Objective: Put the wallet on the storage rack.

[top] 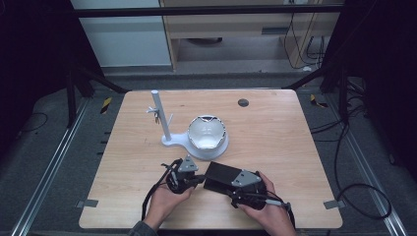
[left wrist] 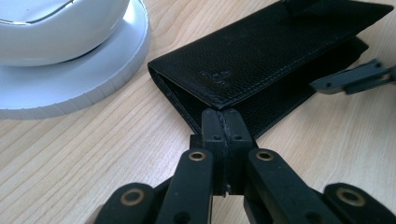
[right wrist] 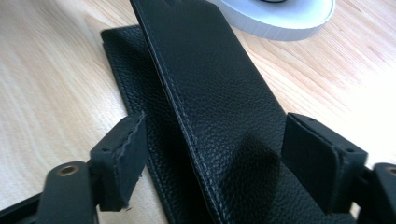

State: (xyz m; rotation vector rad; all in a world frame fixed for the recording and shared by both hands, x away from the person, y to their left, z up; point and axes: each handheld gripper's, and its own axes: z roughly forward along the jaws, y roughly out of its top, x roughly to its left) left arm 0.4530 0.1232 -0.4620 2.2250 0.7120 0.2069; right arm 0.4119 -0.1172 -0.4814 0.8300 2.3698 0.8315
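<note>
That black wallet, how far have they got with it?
Done: the left gripper is pinched shut on a corner of the black wallet, pinning it to the table. In hand: the right gripper, jaws apart, straddles the raised flap. Left: opening it flat, probably.

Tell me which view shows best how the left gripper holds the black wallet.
The left gripper view: the left gripper has its jaws shut on the edge of the black wallet. The high view shows the wallet small, the contact hidden under the gripper. The right gripper view shows the wallet's raised flap between open jaws.
</note>
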